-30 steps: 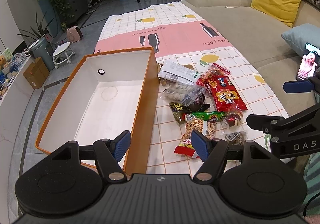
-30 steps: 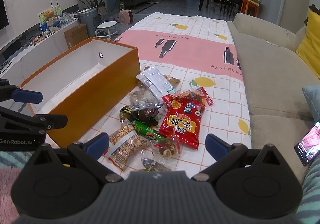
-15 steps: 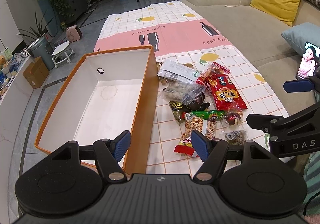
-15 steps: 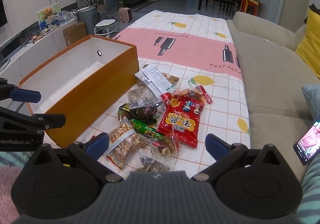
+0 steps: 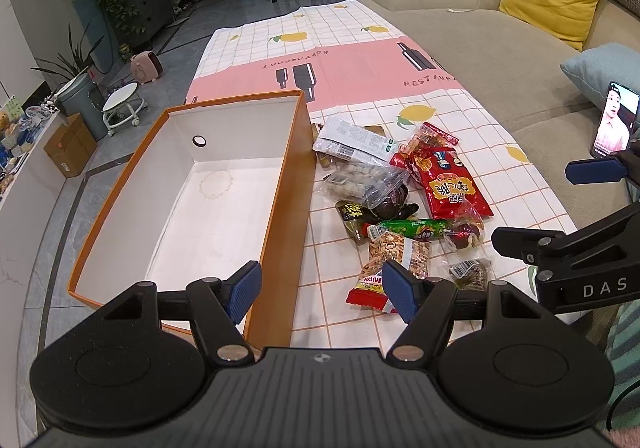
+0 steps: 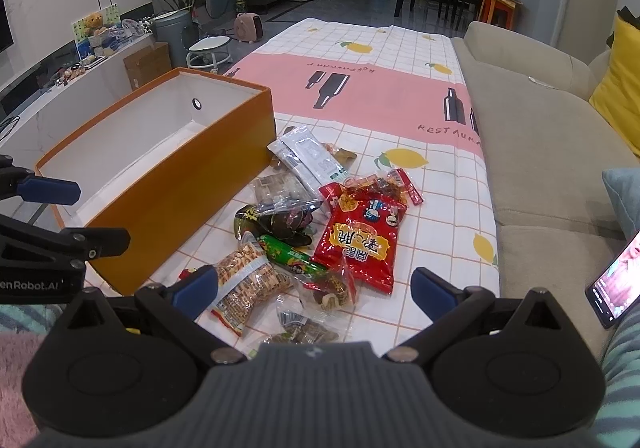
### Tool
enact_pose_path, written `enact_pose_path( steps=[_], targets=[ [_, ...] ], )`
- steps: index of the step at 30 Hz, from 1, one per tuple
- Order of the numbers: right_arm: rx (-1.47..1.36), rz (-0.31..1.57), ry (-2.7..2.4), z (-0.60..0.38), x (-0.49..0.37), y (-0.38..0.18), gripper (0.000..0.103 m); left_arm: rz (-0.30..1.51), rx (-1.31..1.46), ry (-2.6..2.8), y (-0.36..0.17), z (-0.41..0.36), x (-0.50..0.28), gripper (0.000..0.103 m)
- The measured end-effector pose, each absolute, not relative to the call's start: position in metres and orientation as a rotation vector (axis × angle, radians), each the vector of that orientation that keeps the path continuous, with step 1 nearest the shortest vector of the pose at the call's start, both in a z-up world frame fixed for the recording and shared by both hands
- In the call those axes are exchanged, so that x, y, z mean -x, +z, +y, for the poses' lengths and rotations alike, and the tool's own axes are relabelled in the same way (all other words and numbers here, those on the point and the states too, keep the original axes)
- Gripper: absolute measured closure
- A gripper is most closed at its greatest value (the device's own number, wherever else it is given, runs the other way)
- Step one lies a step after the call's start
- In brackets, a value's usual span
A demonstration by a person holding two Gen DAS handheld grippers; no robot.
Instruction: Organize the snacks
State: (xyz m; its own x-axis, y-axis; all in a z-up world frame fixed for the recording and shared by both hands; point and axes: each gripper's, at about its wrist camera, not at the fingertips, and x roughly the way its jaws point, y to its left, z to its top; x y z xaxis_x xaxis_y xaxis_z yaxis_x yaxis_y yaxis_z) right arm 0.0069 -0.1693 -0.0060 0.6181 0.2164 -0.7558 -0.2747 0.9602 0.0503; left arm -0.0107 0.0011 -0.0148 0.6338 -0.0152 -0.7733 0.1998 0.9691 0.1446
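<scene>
Lower middle of the right wrist view, the small brown snack packet (image 6: 302,330) slips half under the camera housing; at the right edge, the phone (image 6: 614,284) is cut off, screen too blurred to read.

Black left claw (image 5: 322,290), right claw (image 6: 316,290): blue ribbed pads, silver screws, round discs.

Orange cardboard box (image 5: 280,208), white inside, beside heaped snack packets.
Red crinkled foil bag (image 5: 452,188), green wrapped stick (image 5: 412,227), left gripper (image 5: 322,290) parted above.
</scene>
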Motion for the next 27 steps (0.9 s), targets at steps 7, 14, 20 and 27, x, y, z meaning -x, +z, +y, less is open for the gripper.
enact_pose_path(
  steps=[7, 14, 20, 27],
  targets=[
    [0.074, 0.866, 0.28, -0.17, -0.006, -0.006, 0.004, 0.881, -0.225, -0.129, -0.016, 0.001, 0.011, 0.022],
    [0.05, 0.924, 0.256, -0.18, -0.011, -0.017, 0.004, 0.906, -0.21, -0.219, -0.02, -0.006, 0.013, 0.024],
    [-0.053, 0.995, 0.263, -0.196, -0.018, -0.034, 0.012, 0.944, -0.243, -0.303, -0.029, -0.024, 0.006, 0.028],
    [-0.101, 1.106, 0.261, -0.199, -0.024, -0.06, 0.014, 1.03, -0.277, -0.353, -0.046, -0.036, -0.014, 0.028]
  ],
)
